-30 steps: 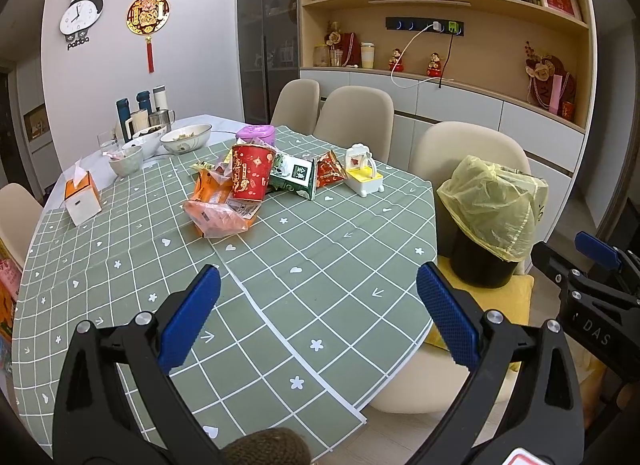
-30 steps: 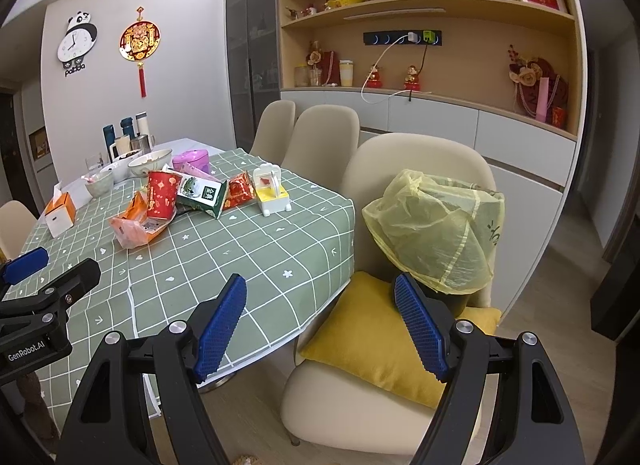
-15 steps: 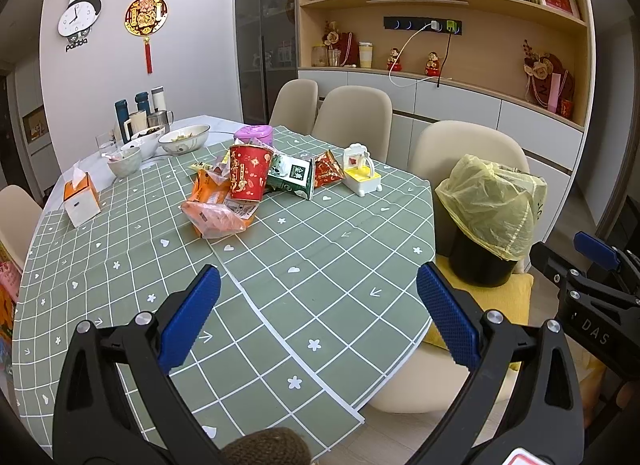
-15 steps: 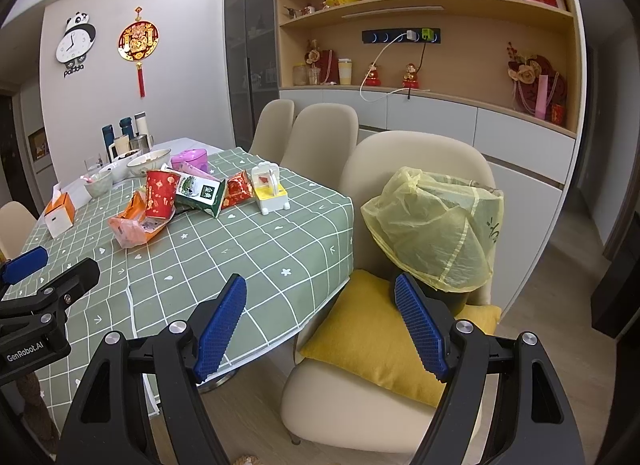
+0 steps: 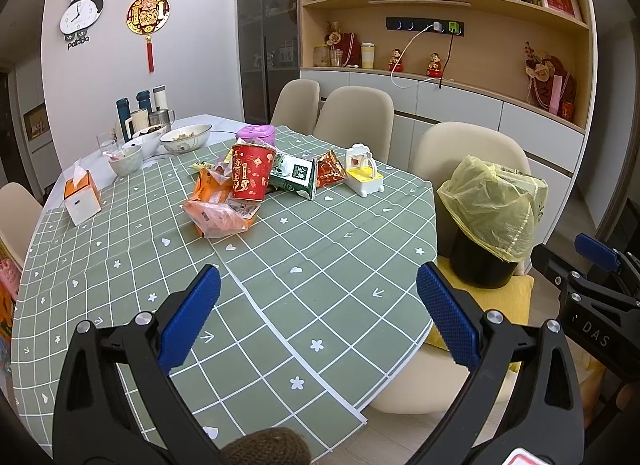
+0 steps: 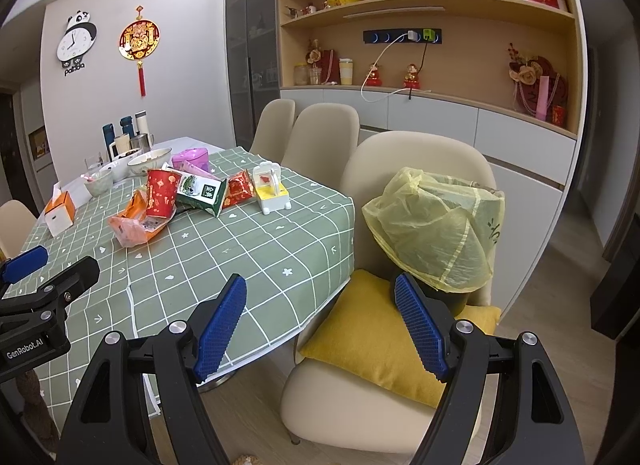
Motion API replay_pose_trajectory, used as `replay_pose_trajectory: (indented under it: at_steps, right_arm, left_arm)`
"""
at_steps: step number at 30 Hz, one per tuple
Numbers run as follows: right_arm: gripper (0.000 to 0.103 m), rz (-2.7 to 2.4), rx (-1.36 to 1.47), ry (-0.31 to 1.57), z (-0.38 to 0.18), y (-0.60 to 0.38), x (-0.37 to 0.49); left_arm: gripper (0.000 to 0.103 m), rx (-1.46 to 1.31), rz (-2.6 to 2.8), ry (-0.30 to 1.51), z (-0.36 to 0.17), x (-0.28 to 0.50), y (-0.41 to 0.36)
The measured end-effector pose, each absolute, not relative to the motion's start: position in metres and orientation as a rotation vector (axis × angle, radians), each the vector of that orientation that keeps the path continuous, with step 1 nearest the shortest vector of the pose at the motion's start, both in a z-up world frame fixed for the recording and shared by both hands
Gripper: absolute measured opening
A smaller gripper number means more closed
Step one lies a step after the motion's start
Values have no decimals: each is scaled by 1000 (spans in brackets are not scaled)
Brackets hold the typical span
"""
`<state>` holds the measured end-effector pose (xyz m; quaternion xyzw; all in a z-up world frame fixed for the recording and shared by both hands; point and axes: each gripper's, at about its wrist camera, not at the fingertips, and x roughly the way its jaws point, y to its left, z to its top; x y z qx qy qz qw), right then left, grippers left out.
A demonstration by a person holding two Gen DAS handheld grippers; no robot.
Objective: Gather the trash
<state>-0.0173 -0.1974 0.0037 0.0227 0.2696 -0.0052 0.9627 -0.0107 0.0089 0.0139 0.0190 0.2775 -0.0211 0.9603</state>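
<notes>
A round table [image 5: 328,265] under a green checked cloth fills most of the left wrist view. Beside it stands a cream chair [image 6: 400,393] with a yellow cushion [image 6: 360,341]; on the cushion sits a black bin [image 5: 480,261] with a yellow bag [image 6: 432,225] draped loosely over its top.

The trash lies in a heap near the middle of the table: an orange wrapper [image 5: 216,217] at the front, a red paper cup [image 5: 250,177] upright just behind it, a green-and-white carton [image 5: 294,179] on its side, touching a small red packet [image 5: 330,173].

The left gripper [image 5: 318,305] hangs over the near table edge, fingers wide apart and holding nothing. The right gripper [image 6: 320,321] is level with the chair, likewise spread wide and empty.
</notes>
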Motion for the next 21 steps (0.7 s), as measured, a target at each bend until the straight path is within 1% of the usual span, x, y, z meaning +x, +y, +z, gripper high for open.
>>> replay_pose_trajectory:
  at_steps: [11,17,21]
  right_arm:
    - [73,-23,27,558,1,-189,-8]
    - [73,-19,10,561,4,-180,12]
    - [73,4,9,567,5,-172,30]
  left_arm:
    - [94,19,-45,585,8,3,21]
    - [94,15,-46,609,2,25,38]
    - [94,27,-44,667,-6,49,57]
